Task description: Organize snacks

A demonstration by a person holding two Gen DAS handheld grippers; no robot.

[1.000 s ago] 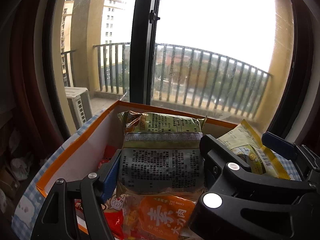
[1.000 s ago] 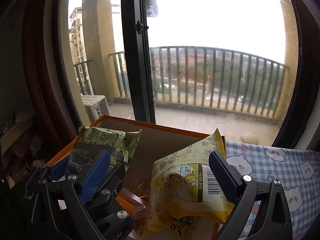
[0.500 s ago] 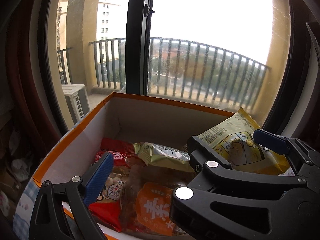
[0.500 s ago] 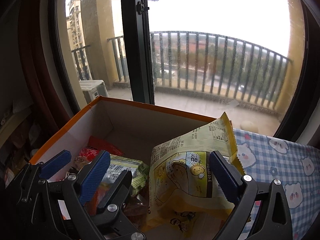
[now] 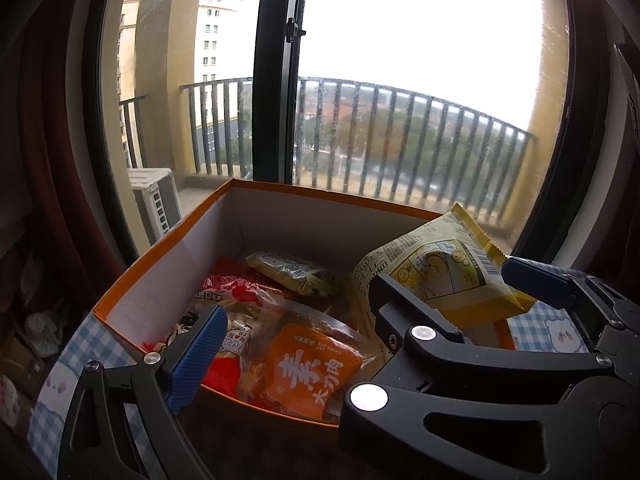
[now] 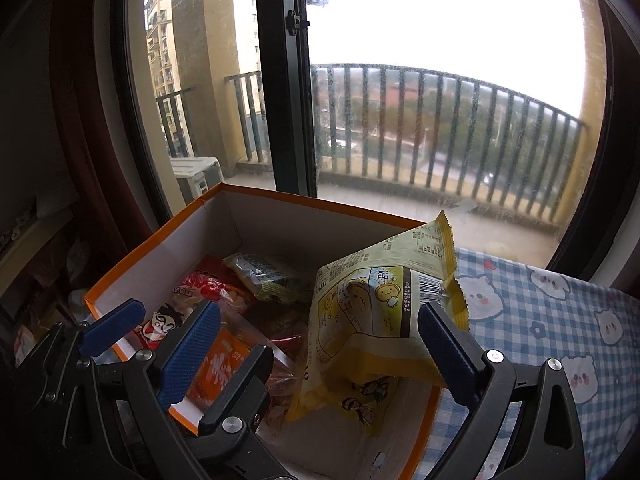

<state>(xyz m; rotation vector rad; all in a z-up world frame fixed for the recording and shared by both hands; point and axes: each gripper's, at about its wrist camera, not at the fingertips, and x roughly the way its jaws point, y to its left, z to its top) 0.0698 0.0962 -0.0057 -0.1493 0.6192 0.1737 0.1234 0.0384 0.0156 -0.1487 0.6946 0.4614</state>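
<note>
The green packet has dropped into the orange box, left gripper jaws wide and empty; the yellow bag, between the right gripper jaws at three o'clock, grip unclear, could topple outside.

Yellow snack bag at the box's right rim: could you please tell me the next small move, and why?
Probably close the right gripper on the yellow bag: it stands tilted at the box rim, between open jaws, not yet lying inside.
</note>
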